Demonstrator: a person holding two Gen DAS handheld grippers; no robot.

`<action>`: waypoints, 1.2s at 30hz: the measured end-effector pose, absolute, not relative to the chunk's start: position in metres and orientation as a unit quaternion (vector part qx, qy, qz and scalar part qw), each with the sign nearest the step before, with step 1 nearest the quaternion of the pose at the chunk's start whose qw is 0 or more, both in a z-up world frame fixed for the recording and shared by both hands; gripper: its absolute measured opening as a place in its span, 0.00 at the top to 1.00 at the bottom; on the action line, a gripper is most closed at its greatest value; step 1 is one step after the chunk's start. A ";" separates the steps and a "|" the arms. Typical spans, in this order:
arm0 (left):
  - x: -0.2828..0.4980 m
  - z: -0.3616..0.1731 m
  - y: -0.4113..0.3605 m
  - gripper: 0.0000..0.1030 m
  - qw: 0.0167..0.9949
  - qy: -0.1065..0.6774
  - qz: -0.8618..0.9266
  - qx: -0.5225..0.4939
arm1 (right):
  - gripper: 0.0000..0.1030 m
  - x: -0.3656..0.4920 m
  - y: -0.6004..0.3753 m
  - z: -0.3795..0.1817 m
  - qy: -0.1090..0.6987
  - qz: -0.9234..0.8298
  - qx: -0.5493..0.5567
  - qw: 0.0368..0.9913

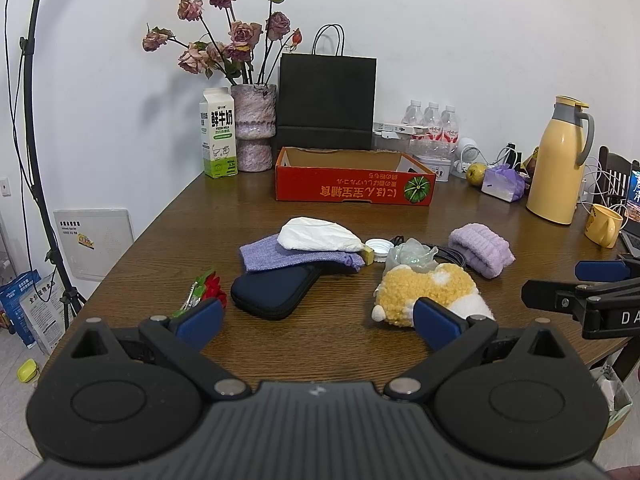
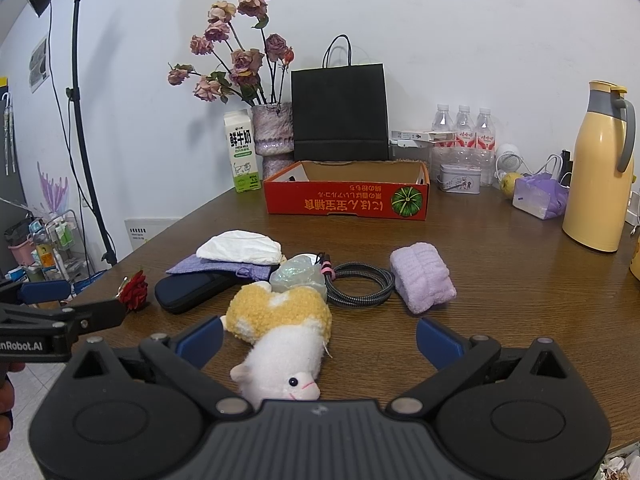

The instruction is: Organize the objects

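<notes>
A red cardboard box stands open at the back of the wooden table. In front of it lie a white pouch on a purple cloth, a dark blue case, a red flower clip, a yellow-white plush, a coiled cable and a lilac towel roll. My left gripper is open and empty, short of the case. My right gripper is open, with the plush between its fingers, not gripped.
At the back stand a milk carton, a vase of dried roses, a black paper bag and water bottles. A yellow thermos and yellow mug stand at the right. A light stand is left of the table.
</notes>
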State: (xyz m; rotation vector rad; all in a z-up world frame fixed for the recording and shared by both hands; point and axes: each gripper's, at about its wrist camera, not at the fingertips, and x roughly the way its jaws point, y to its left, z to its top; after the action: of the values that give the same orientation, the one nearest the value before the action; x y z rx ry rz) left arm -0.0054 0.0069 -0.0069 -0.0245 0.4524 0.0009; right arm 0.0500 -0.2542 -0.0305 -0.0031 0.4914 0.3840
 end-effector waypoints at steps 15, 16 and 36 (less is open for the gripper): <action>-0.009 -0.014 0.022 0.00 0.974 0.225 0.011 -0.018 | 0.00 0.050 -0.253 -0.040 0.248 0.193 -0.002 0.949; -0.009 -0.014 0.023 0.00 0.974 0.225 0.012 -0.019 | 0.00 0.049 -0.252 -0.041 0.250 0.195 -0.003 0.949; -0.002 -0.036 0.056 0.00 0.973 0.220 0.047 -0.048 | 0.00 0.065 -0.231 -0.068 0.284 0.212 -0.023 0.935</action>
State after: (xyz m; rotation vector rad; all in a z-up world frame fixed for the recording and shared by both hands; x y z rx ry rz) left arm -0.0017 0.0559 -0.0364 -0.0959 0.4448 0.0953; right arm 0.0654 -0.2306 -0.0682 -0.0478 0.5808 0.4327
